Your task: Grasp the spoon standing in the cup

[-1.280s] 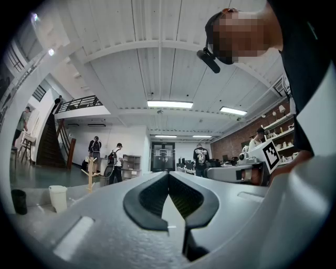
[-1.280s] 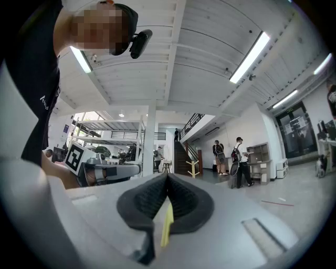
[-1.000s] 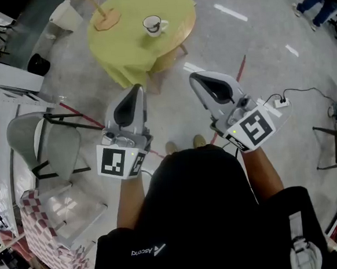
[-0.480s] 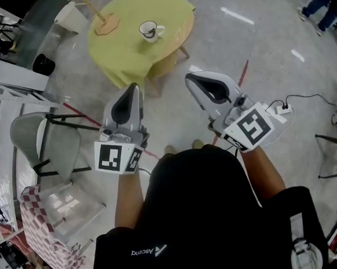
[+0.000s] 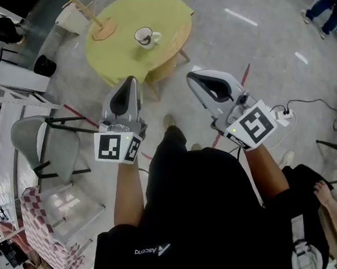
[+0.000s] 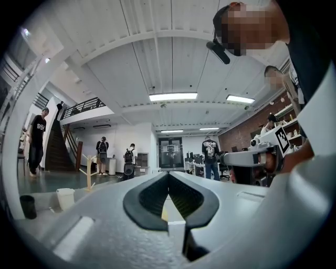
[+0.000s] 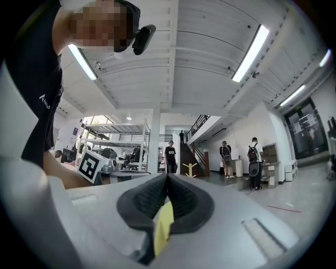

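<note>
A white cup [image 5: 145,37] with a dark spoon [image 5: 144,40] leaning inside stands on the round table's yellow-green cloth [image 5: 164,12], far ahead in the head view. Both grippers are held out over the concrete floor, well short of the table. My left gripper [image 5: 131,79] is shut with nothing in it, and its tips meet in the left gripper view [image 6: 168,173]. My right gripper [image 5: 191,75] is also shut and empty, with its tips together in the right gripper view [image 7: 167,176]. Both gripper views point across the hall, so neither shows the cup.
A wooden stand [image 5: 99,26] sits on the table's left side, with a white bin [image 5: 66,17] behind it. A grey chair [image 5: 38,144] and a checkered cloth [image 5: 42,228] are at my left. A power strip [image 5: 283,115] and cable lie on the floor at right.
The table and cup have slid down and left in the head view as the person steps forward. A shoe now shows between the grippers. Both grippers stay shut and level.
</note>
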`<action>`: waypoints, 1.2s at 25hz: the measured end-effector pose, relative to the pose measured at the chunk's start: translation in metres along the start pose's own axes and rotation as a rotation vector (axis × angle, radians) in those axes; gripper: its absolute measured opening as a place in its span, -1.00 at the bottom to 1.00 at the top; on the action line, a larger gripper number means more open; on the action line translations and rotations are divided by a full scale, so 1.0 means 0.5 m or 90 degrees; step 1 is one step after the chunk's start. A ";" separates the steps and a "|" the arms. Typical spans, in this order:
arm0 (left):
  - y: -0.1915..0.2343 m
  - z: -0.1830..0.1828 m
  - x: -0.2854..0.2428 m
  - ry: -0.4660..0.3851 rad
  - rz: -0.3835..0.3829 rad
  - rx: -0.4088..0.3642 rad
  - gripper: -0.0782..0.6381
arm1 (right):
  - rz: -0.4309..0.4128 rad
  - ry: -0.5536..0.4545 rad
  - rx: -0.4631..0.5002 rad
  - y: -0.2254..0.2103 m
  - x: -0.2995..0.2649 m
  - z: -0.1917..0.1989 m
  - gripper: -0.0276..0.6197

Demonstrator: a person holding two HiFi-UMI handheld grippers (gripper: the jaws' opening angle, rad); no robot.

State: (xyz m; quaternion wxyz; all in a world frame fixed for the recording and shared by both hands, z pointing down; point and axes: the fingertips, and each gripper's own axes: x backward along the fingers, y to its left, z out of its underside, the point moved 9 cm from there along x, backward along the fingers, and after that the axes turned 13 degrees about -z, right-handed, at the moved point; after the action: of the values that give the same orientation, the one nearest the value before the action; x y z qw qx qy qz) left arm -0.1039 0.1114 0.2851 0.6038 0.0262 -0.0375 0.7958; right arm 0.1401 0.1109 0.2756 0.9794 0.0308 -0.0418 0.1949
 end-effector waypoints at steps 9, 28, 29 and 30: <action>0.079 0.090 -0.175 0.025 0.027 0.000 -0.74 | 0.023 0.038 -0.006 -0.134 -0.085 0.044 -0.91; 0.177 0.354 -0.492 0.191 0.251 -0.203 -0.25 | 0.111 0.101 -0.058 -0.380 -0.323 0.120 -0.91; 0.179 0.368 -0.500 0.199 0.258 -0.204 -0.25 | 0.114 0.103 -0.059 -0.385 -0.327 0.124 -0.91; 0.181 0.379 -0.506 0.206 0.263 -0.204 -0.25 | 0.118 0.106 -0.061 -0.390 -0.329 0.128 -0.91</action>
State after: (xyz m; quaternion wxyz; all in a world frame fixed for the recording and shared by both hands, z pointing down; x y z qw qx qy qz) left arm -0.1233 -0.1728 0.4490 0.4239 -0.2047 -0.0703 0.8794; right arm 0.0591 -0.1364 0.3154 0.9577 -0.0360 0.0281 0.2841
